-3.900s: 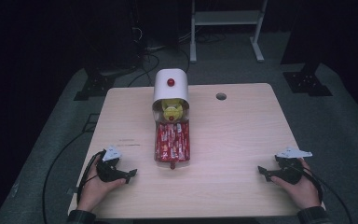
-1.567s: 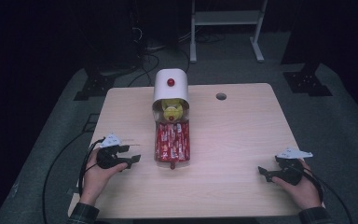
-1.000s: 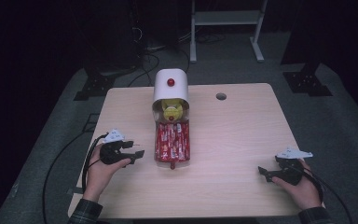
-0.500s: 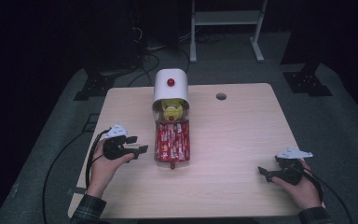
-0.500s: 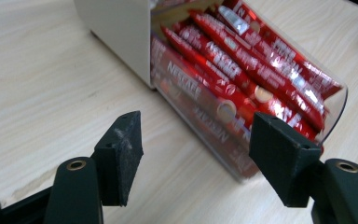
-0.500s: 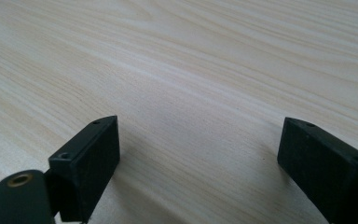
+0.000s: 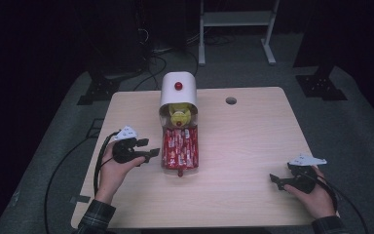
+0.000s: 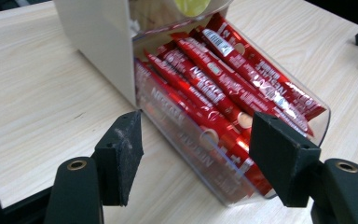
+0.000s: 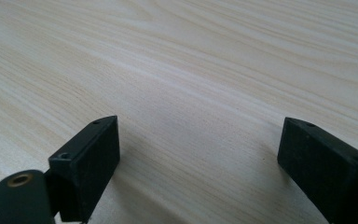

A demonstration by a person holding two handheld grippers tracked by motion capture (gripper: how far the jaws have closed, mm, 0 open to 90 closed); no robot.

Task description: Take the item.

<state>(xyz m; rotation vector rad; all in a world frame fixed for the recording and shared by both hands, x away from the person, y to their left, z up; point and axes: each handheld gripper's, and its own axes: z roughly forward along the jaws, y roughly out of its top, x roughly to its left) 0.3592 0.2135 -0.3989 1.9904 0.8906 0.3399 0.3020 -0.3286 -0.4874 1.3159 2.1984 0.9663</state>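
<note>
A white dispenser (image 7: 177, 89) with a red knob stands at the table's middle back, with something yellow (image 7: 179, 115) behind its clear front. From it runs a clear tray (image 7: 164, 155) full of red Nescafé sachets (image 7: 181, 146). My left gripper (image 7: 151, 147) hovers just left of the tray, open, jaws pointing at it. In the left gripper view the left gripper (image 8: 198, 154) frames the tray's near corner (image 8: 191, 144) and the sachets (image 8: 214, 88) without touching them. My right gripper (image 7: 276, 181) rests at the front right, and in its own view the right gripper (image 9: 198, 158) stands open over bare wood.
The light wooden table (image 7: 253, 136) has a small round hole (image 7: 231, 101) at the back right. Cables trail from both grippers off the table's edges. Dark floor and stand legs (image 7: 233, 29) lie beyond the far edge.
My left gripper has moved right and a little up toward the sachet tray, its jaws still apart. The right gripper has kept still.
</note>
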